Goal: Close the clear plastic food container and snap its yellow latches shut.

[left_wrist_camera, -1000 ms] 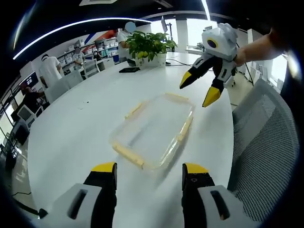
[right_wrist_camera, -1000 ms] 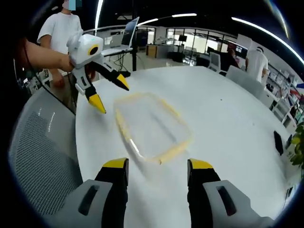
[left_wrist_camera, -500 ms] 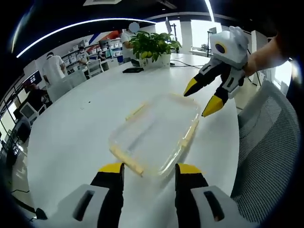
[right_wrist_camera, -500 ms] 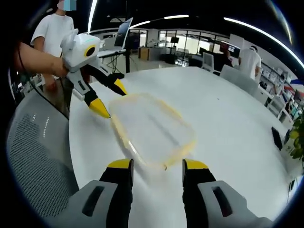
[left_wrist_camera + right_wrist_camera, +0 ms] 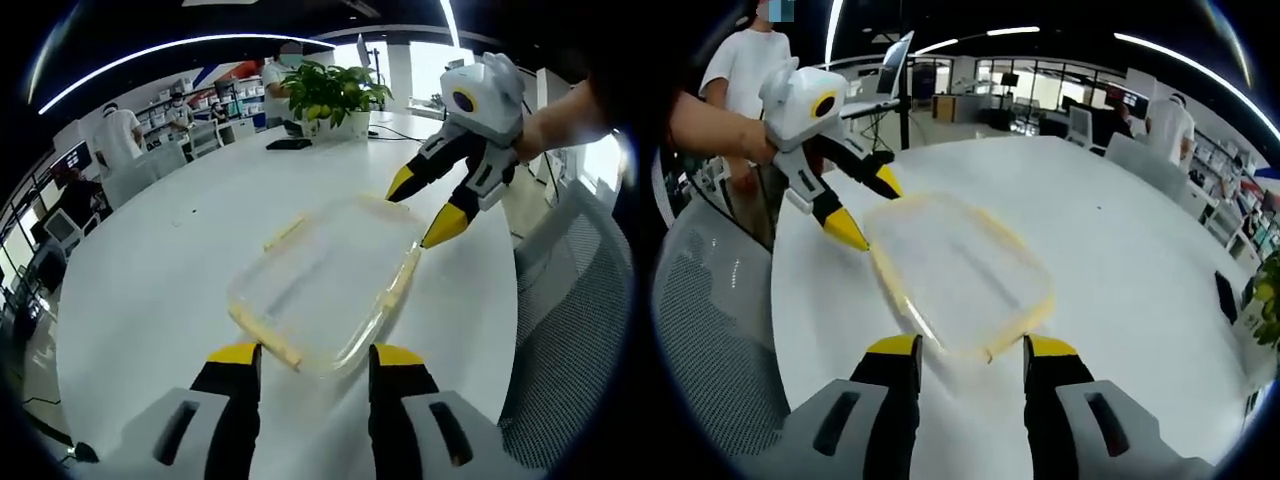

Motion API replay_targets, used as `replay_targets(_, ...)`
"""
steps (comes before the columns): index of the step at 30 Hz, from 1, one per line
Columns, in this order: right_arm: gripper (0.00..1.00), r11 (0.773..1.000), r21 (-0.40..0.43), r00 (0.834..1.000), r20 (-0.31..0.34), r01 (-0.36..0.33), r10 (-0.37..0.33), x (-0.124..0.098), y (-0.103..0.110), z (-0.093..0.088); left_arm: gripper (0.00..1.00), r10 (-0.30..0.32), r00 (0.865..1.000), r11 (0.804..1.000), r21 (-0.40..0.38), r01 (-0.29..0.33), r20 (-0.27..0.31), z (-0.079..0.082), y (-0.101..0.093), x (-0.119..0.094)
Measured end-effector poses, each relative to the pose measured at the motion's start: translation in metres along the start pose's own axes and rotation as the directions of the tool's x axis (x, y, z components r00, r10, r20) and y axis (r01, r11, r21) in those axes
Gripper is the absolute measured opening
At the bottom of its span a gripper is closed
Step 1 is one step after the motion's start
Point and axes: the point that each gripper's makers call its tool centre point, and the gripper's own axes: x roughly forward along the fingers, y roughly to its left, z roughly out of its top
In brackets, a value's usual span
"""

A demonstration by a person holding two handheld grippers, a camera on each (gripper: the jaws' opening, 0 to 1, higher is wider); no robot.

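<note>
The clear container (image 5: 325,285) with yellow latches (image 5: 268,336) lies flat on the white counter (image 5: 150,270). The left gripper (image 5: 305,362) and the right gripper (image 5: 970,352) sit at opposite ends of it, jaws spread apart, holding nothing.

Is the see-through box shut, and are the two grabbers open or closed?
Clear plastic food container: lid on; too blurred to tell if the latches are snapped.
Yellow latches: lying along the rim.
Left gripper: open, at the container's near end.
Right gripper: open, at the container's opposite end.
White table: container resting flat on it.
</note>
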Motion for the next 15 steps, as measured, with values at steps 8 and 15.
replay_targets(8, 0.38, 1.0, 0.007, 1.0, -0.009, -0.002, 0.002, 0.008, -0.012, 0.005, 0.37, 0.0, 1.0, 1.0, -0.001, 0.0, -0.01, 0.004, 0.011, 0.008)
replay_targets(15, 0.39, 1.0, 0.024, 1.0, -0.013, 0.004, -0.004, 0.013, -0.019, 0.008, 0.36, -0.001, 1.0, 1.0, 0.002, 0.001, -0.028, 0.005, 0.018, 0.015)
